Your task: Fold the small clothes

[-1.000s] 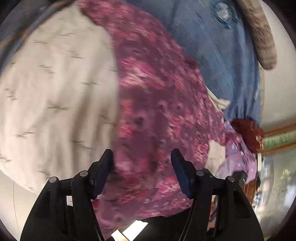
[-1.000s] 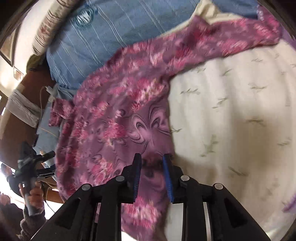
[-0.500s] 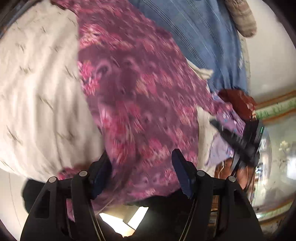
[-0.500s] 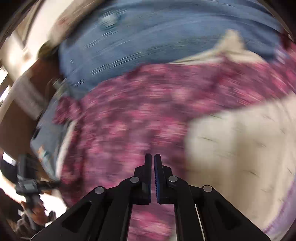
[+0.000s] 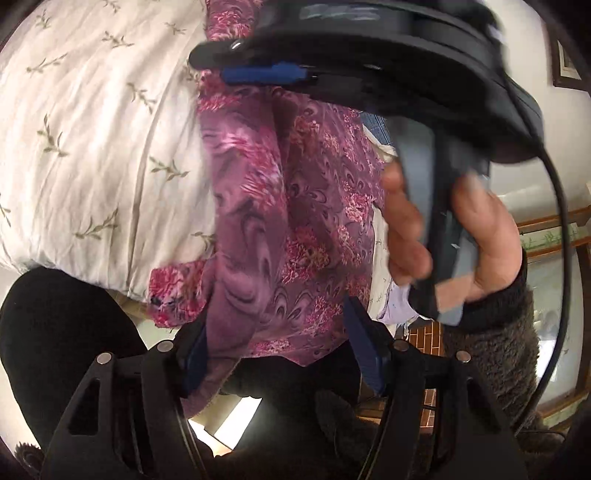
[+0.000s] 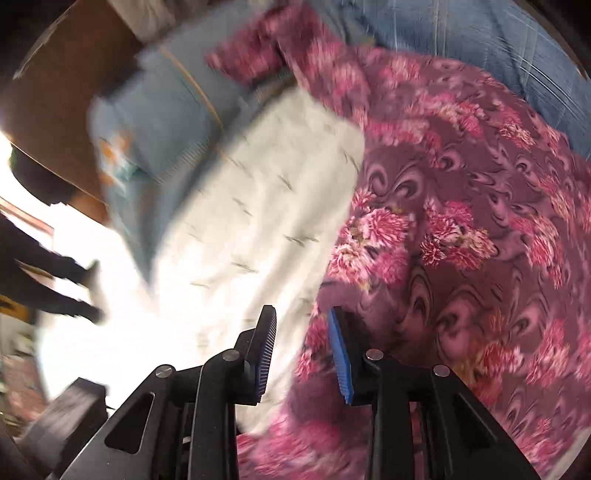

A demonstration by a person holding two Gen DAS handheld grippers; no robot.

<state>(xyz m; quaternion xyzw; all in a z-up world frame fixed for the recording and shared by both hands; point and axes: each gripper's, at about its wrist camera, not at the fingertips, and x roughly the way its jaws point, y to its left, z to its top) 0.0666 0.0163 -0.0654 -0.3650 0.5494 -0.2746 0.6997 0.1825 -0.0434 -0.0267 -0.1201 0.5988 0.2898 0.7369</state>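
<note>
Draping over the edge of a white leaf-print quilt (image 5: 92, 147), the purple floral garment (image 5: 295, 229) is seen hanging down between the spread fingers of the left gripper (image 5: 280, 350), which are not pinching it. The right gripper (image 6: 303, 354) is held with its jaws apart at the garment's edge, nothing clamped. Blue bedding (image 6: 461, 33) is visible beyond the garment.

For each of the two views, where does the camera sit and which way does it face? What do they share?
Left wrist: sits behind the open left gripper, faces the purple floral garment hanging off the white bedsheet; shows the right hand holding the right gripper's handle.
Right wrist: sits behind the open right gripper, faces down at the garment's edge.
Shared: garment and bedsheet.
</note>
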